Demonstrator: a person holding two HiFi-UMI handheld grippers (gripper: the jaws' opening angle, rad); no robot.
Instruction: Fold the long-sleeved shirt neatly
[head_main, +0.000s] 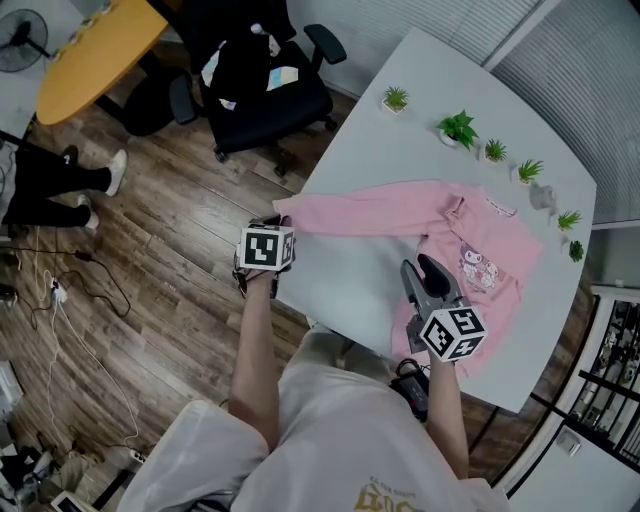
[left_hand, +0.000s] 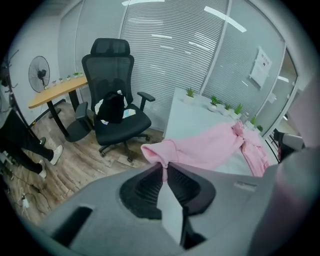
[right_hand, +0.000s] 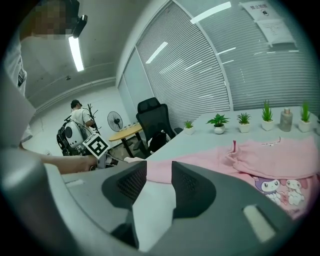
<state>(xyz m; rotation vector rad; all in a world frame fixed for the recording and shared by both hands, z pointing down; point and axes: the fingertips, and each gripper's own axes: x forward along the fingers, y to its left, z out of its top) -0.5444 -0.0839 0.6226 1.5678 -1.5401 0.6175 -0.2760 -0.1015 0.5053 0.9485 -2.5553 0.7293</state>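
Head view: A pink long-sleeved shirt (head_main: 480, 245) lies on a white table (head_main: 370, 140), body at the right with the cartoon print facing up. 1 sleeve (head_main: 370, 212) stretches left to the table's left edge. The left gripper (head_main: 279, 217) is at that sleeve's end, over the table edge. The right gripper (head_main: 426, 270) is at the near left side of the shirt's body. Small potted plants (head_main: 458, 128) line the far edge. A black office chair (head_main: 262, 70) stands on the wooden floor (head_main: 150, 300) beyond the table's far left.

Left gripper view: Jaws clenched, grasping the cuff (left_hand: 161, 152). The cuff is pinched at the tips, and the sleeve runs away to the far right over the table.

Right gripper view: Jaws released and apart, with nothing between them. Bare tabletop shows through the gap, and the pink sleeve lies just beyond the tips.
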